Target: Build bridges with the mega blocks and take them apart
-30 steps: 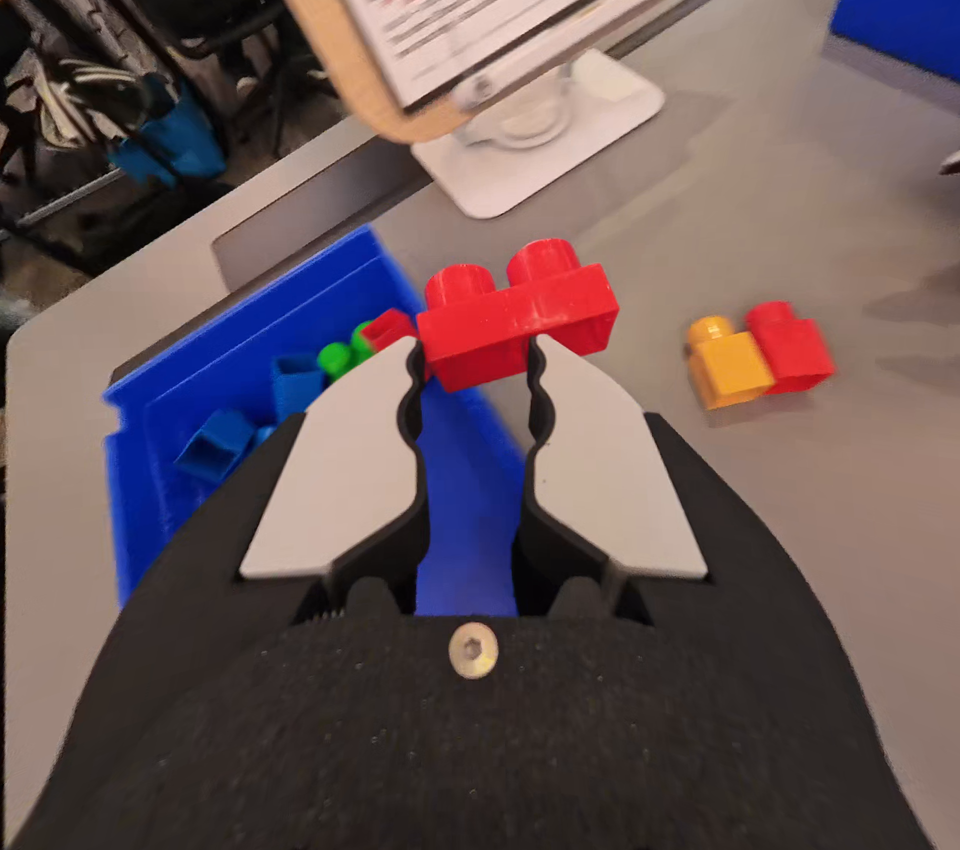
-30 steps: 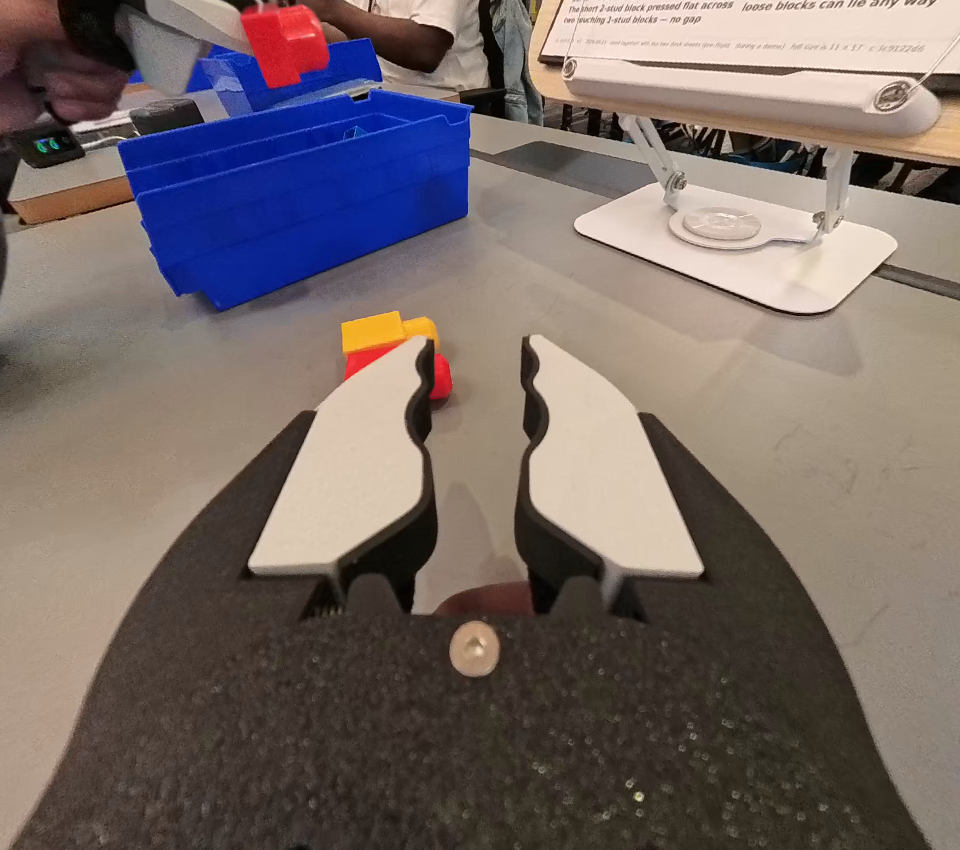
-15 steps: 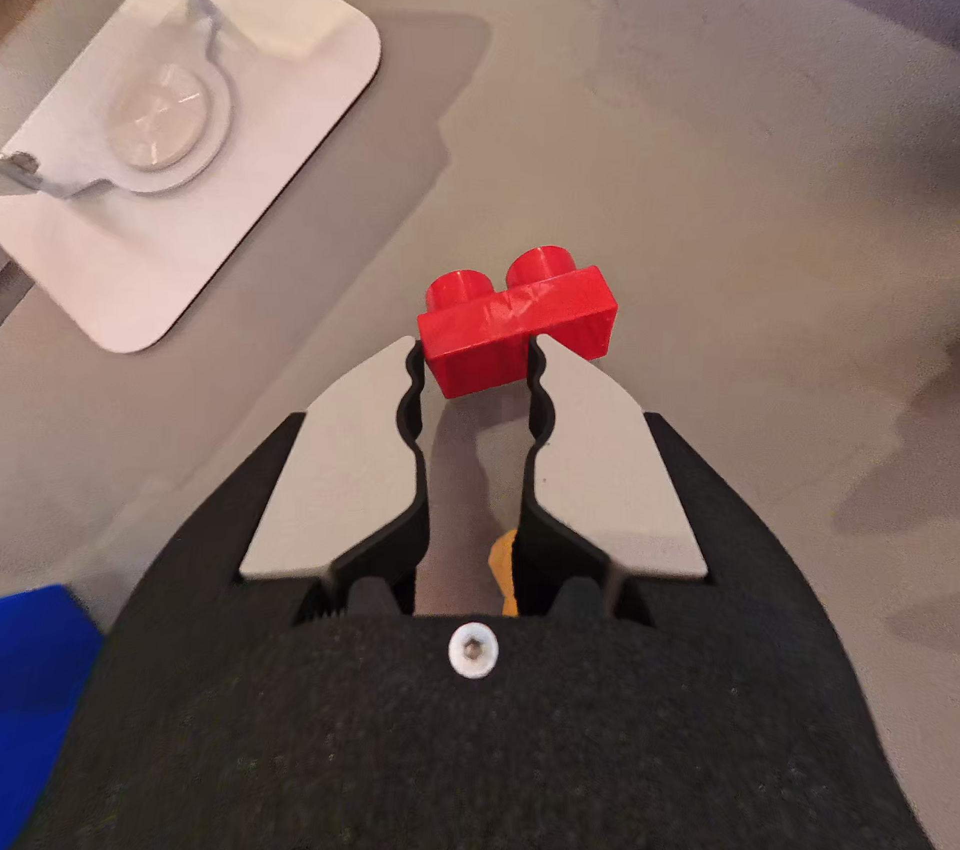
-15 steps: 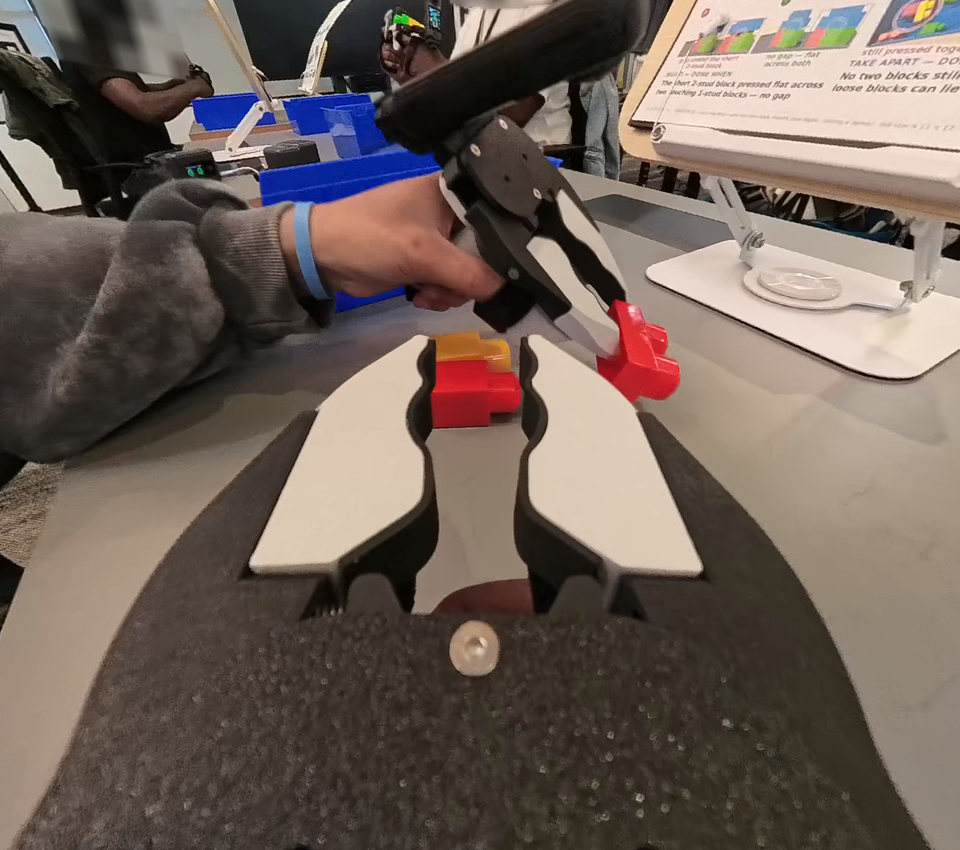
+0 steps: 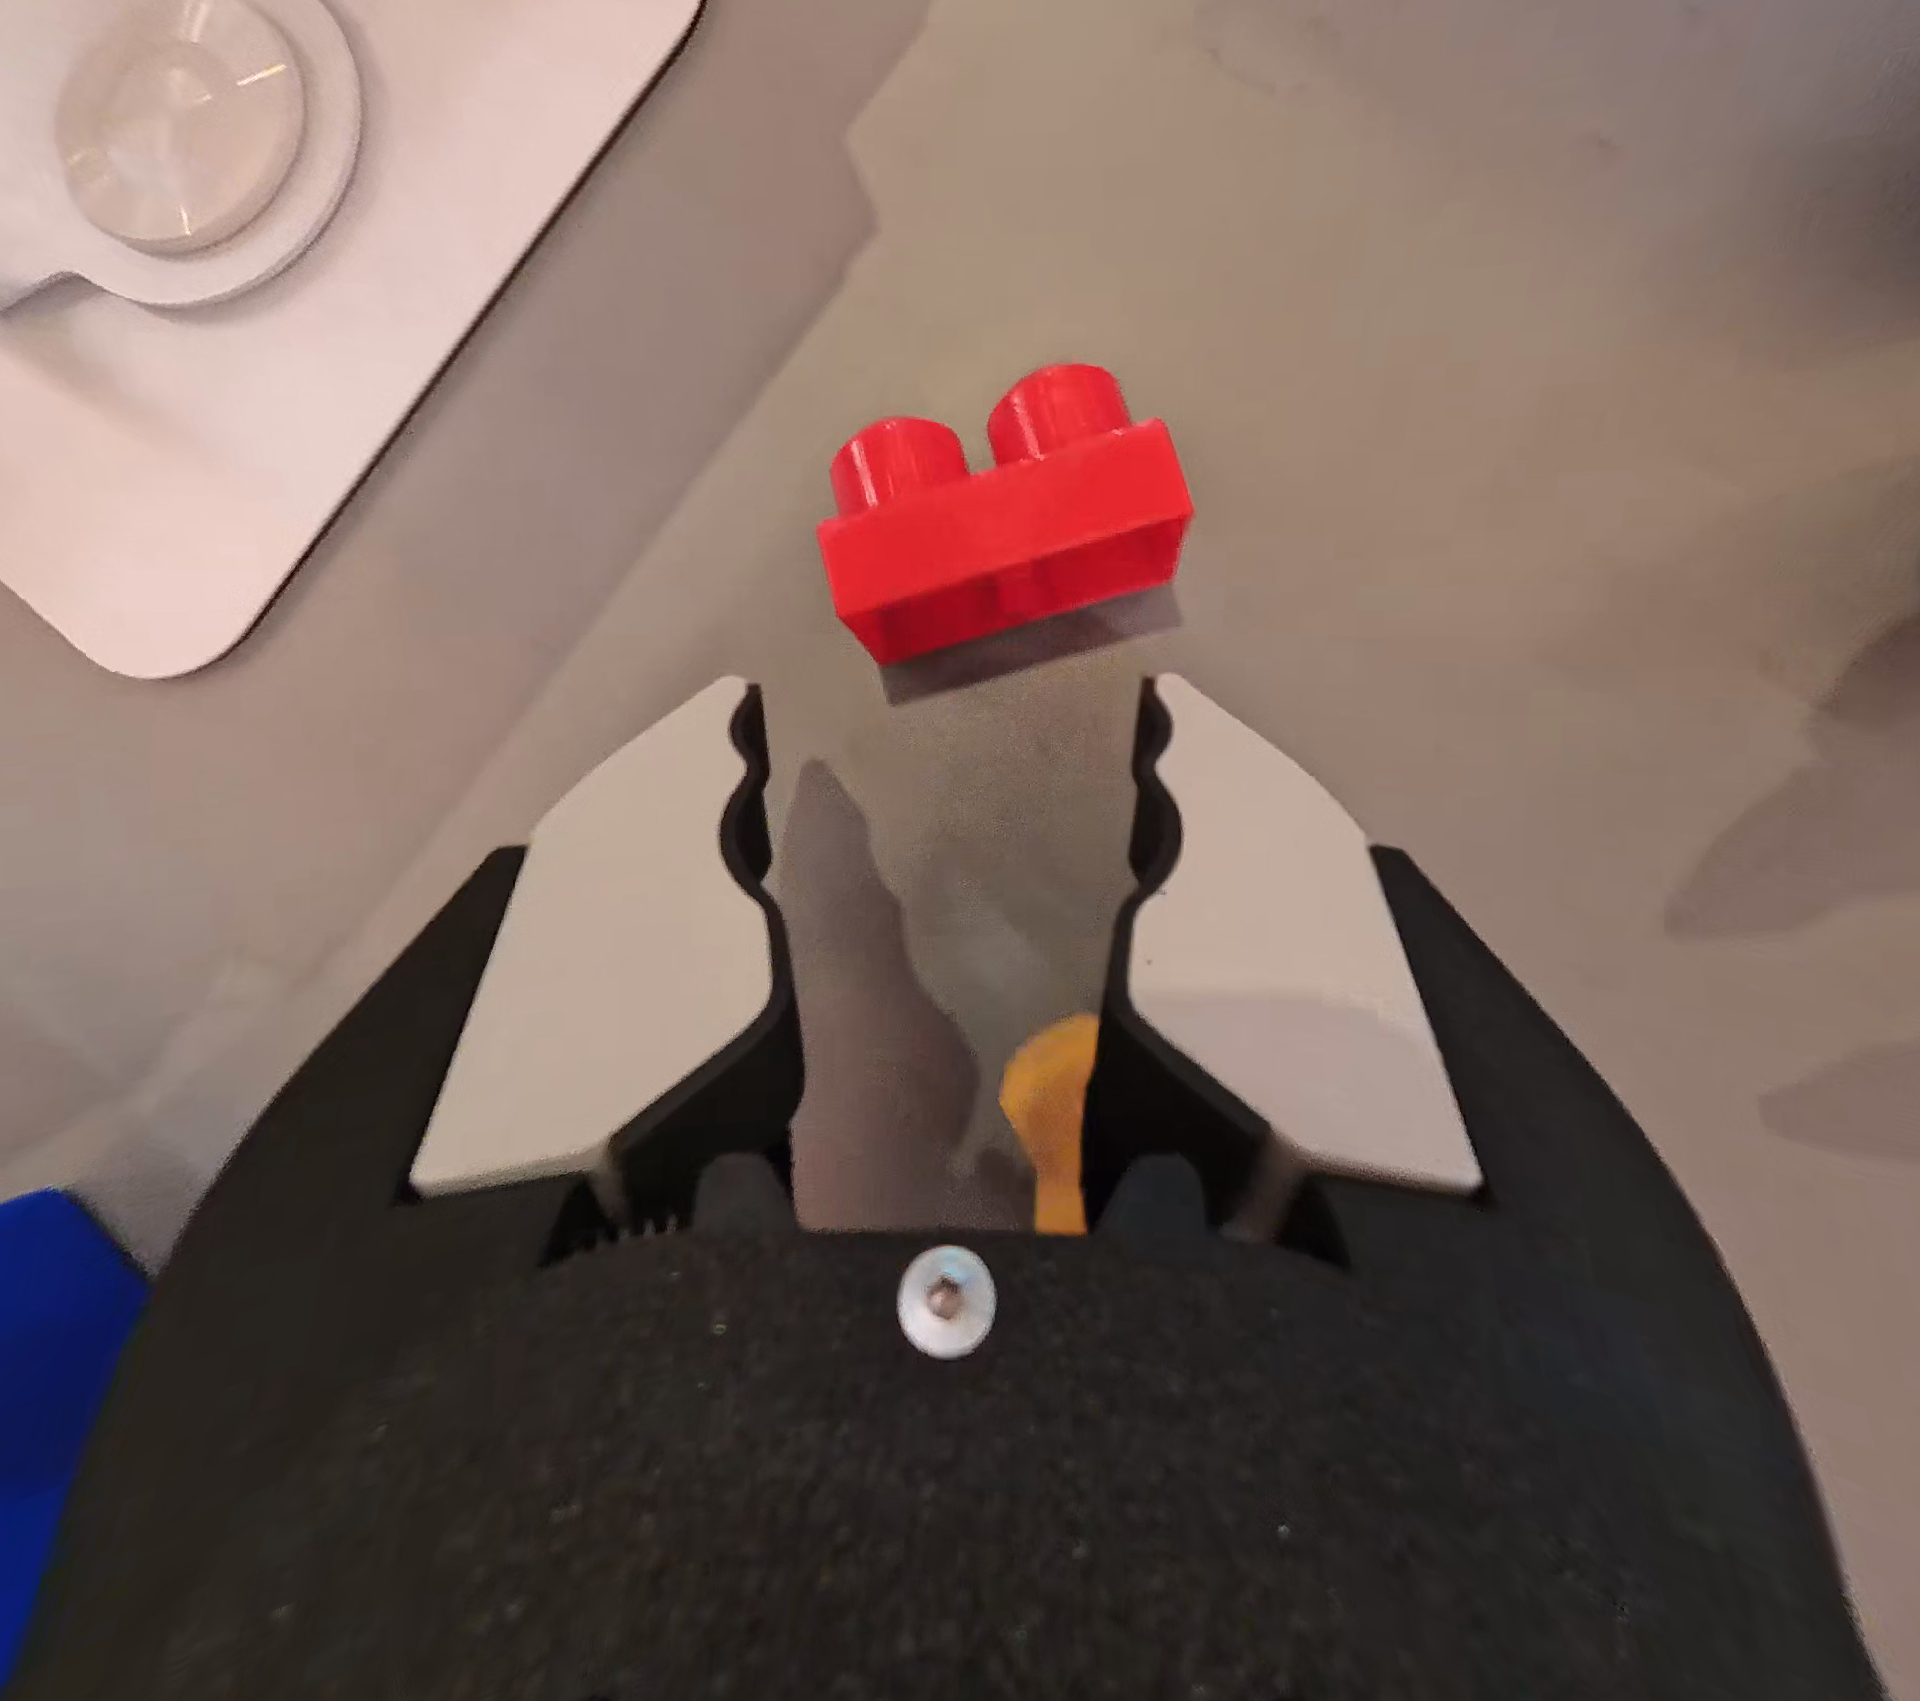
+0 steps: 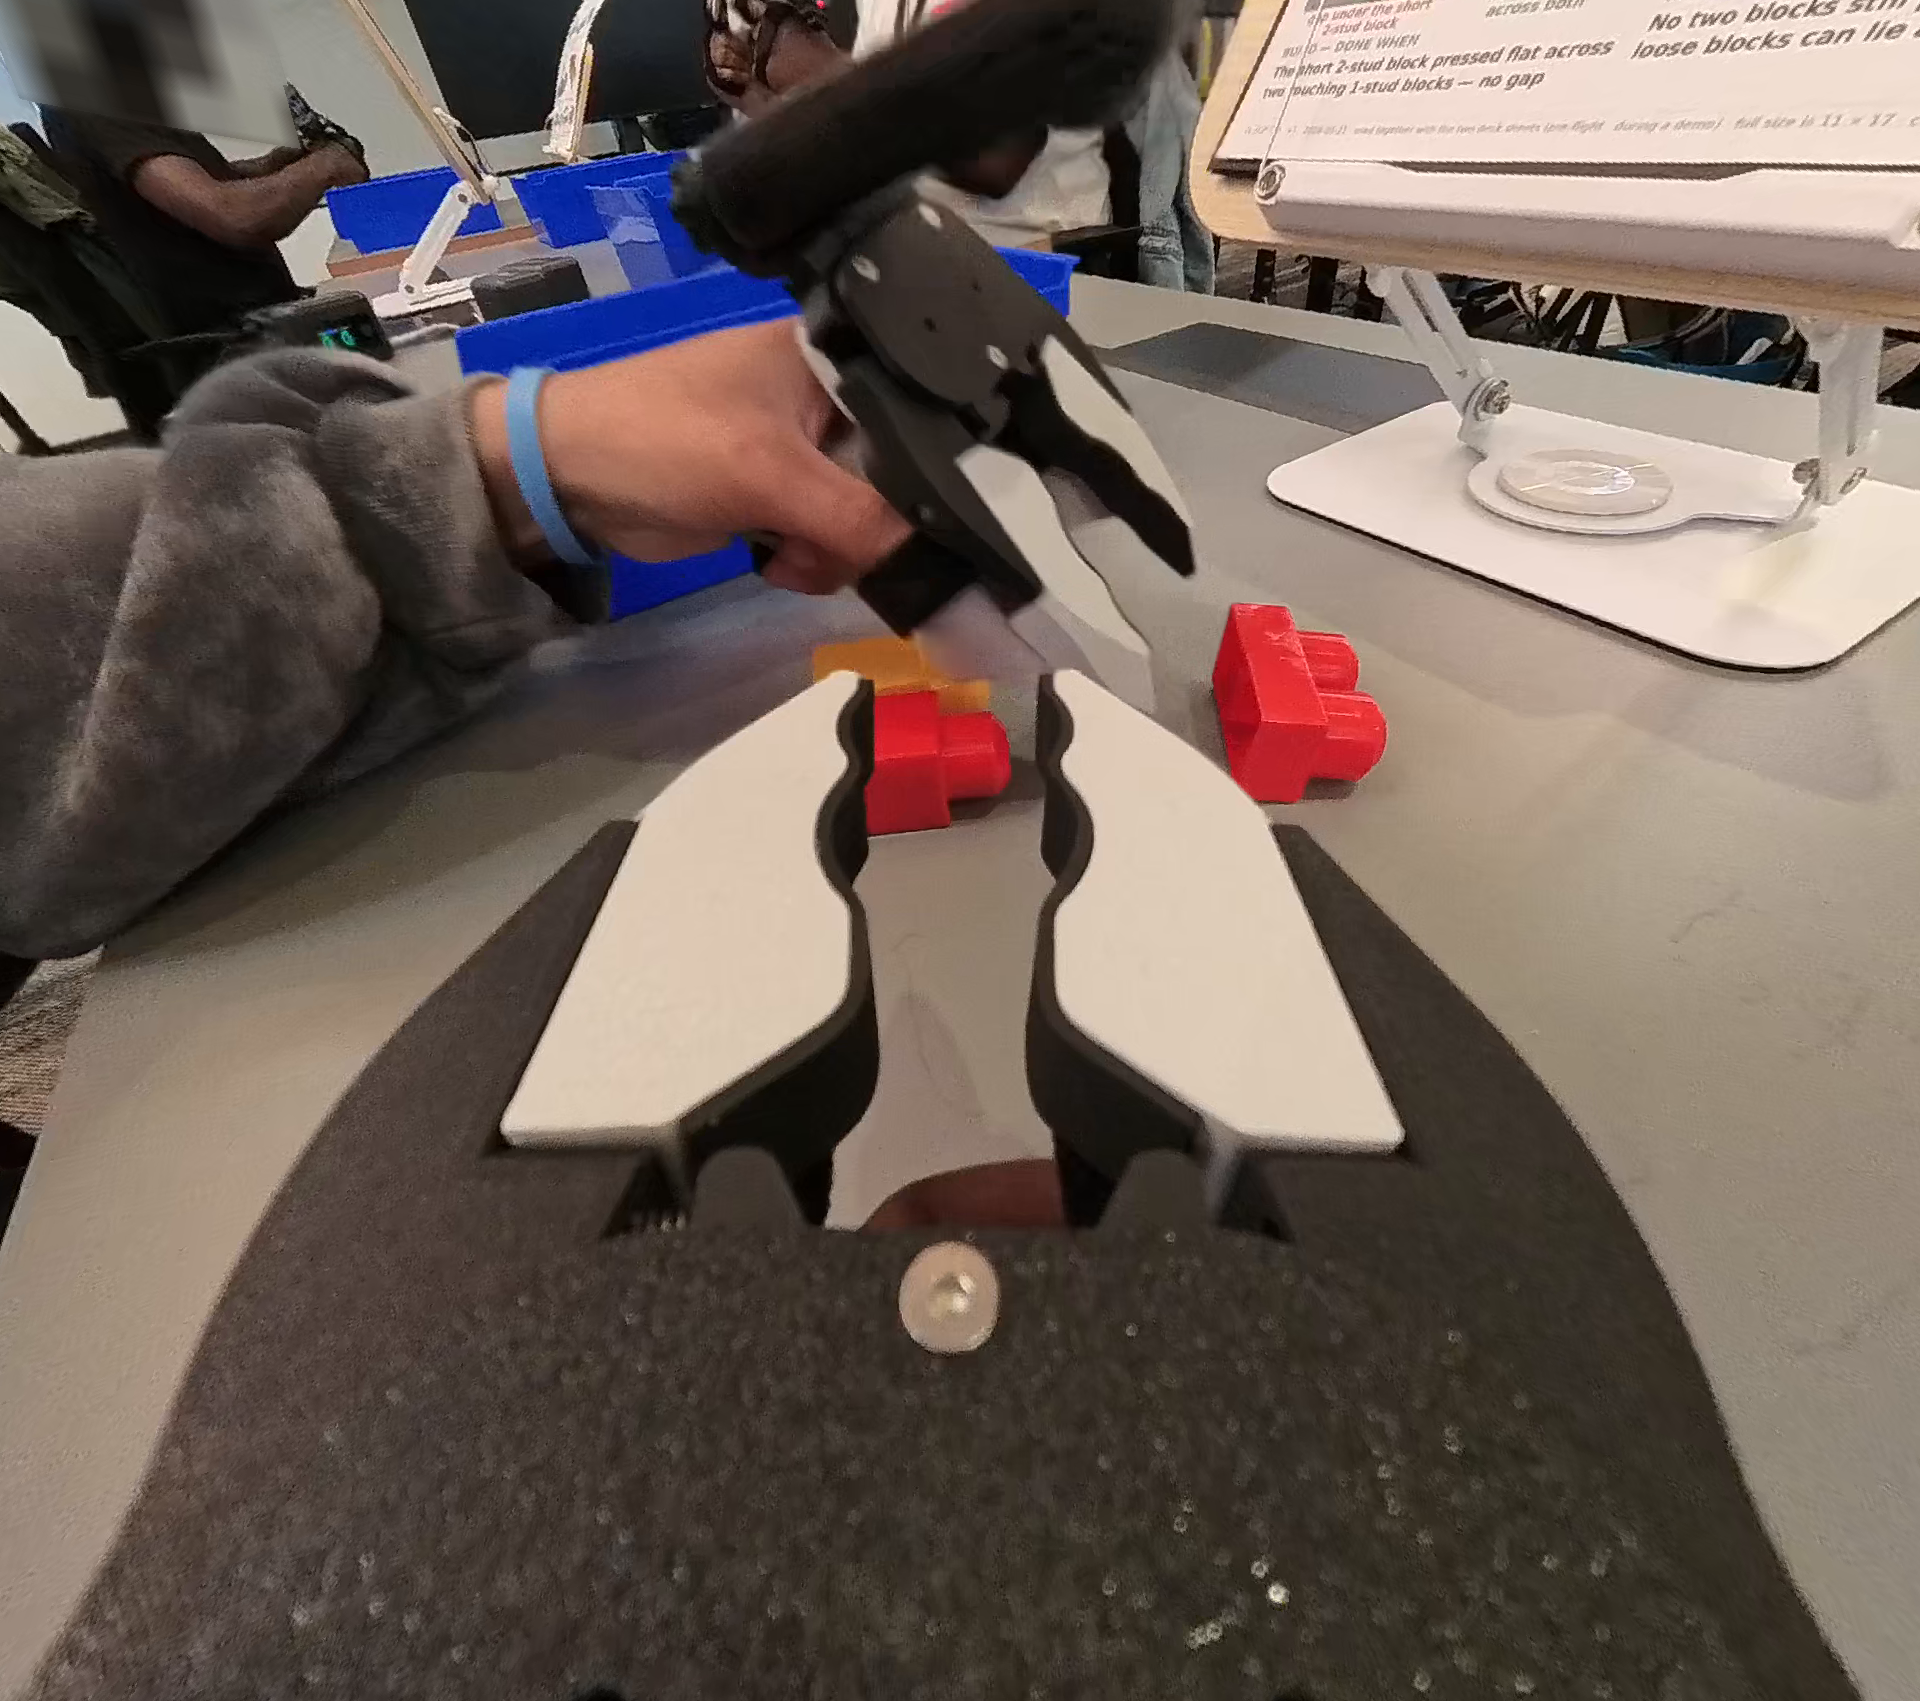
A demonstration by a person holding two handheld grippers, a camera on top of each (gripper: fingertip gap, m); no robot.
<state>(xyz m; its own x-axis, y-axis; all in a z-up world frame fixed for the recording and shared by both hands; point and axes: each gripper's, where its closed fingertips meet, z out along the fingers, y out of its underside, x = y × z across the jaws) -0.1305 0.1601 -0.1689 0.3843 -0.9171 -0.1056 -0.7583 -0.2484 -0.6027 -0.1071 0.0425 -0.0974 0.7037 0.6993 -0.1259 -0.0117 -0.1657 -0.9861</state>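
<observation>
A red two-stud block lies on its side on the grey table, just beyond my left gripper, which is open and empty above it. In the right wrist view the same block lies right of the left gripper. A red one-stud block and a yellow block lie on their sides, touching. My right gripper is open and empty, low over the table, with its tips just short of the red one-stud block. A bit of the yellow block shows between the left fingers.
A white stand base carries an instruction sheet at the far right. A blue bin stands behind the person's hand and grey sleeve. More blue bins and people are at the tables behind.
My left gripper carried the red two-stud block from the bin to the table, opened and let it go; the block now lies on the table. My right gripper has edged closer to the small blocks.
</observation>
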